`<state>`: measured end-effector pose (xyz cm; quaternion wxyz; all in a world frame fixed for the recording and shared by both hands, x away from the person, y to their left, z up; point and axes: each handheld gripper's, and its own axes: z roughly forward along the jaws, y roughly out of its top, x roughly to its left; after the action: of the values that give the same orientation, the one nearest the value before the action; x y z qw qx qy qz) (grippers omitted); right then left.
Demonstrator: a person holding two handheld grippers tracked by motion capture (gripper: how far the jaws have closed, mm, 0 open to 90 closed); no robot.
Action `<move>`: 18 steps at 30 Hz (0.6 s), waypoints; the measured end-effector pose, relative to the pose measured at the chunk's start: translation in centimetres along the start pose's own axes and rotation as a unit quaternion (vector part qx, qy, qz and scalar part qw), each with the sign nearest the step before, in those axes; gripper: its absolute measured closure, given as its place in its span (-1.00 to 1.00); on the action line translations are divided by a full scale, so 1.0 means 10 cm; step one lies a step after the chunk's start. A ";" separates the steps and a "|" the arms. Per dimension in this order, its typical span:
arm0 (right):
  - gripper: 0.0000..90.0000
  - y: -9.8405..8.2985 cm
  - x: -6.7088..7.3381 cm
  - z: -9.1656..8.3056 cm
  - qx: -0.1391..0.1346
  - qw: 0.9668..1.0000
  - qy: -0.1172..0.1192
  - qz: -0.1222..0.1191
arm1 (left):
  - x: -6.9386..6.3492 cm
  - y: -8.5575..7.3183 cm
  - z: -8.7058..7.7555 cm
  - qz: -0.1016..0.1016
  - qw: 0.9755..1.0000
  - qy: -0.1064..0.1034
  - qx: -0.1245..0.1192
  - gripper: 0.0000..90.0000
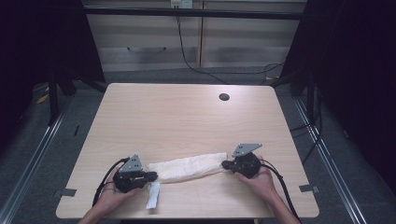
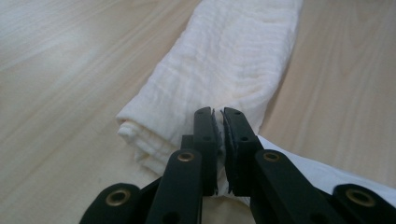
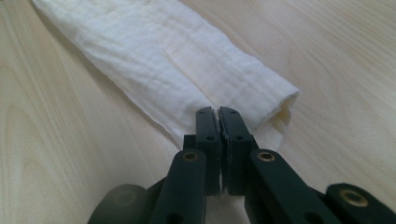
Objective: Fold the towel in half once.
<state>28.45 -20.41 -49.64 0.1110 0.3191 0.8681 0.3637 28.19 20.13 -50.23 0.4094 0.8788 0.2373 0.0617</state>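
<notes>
Lying near the table's (image 1: 187, 112) front edge, the rolled white cloth (image 1: 187, 168) runs left to right. The left gripper (image 1: 152, 177) pinches its left end, the right gripper (image 1: 227, 164) its right end, both jaws clamped on fabric, equally near.

One overhead camera, two riding on the grippers

The high view looks forward and down from the person's side, taking in the whole table (image 1: 187, 116). Each gripper view sits low and close behind its own jaws — facing inward along the rolled white cloth (image 2: 224, 70), the stretch all three views share.
</notes>
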 end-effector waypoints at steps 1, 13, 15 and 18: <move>0.96 0.00 0.00 0.00 -0.001 1.000 -0.002 0.000 | 0.00 0.00 0.00 0.000 1.000 0.000 0.000 0.88; 0.92 -0.07 -0.04 -0.06 -0.007 0.999 -0.018 0.030 | 0.20 0.08 0.15 -0.018 1.000 0.014 -0.020 0.88; 0.88 -0.08 -0.02 -0.08 -0.008 0.999 -0.019 0.026 | 0.21 0.08 0.13 -0.028 0.999 0.006 -0.019 0.87; 0.81 -0.13 -0.03 -0.12 -0.020 0.999 -0.004 0.045 | 0.24 0.07 0.11 -0.047 0.999 -0.008 -0.019 0.84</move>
<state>27.60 -21.93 -49.69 0.1040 0.3568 0.8450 0.3845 30.90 20.06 -50.64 0.4300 0.8593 0.2739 0.0399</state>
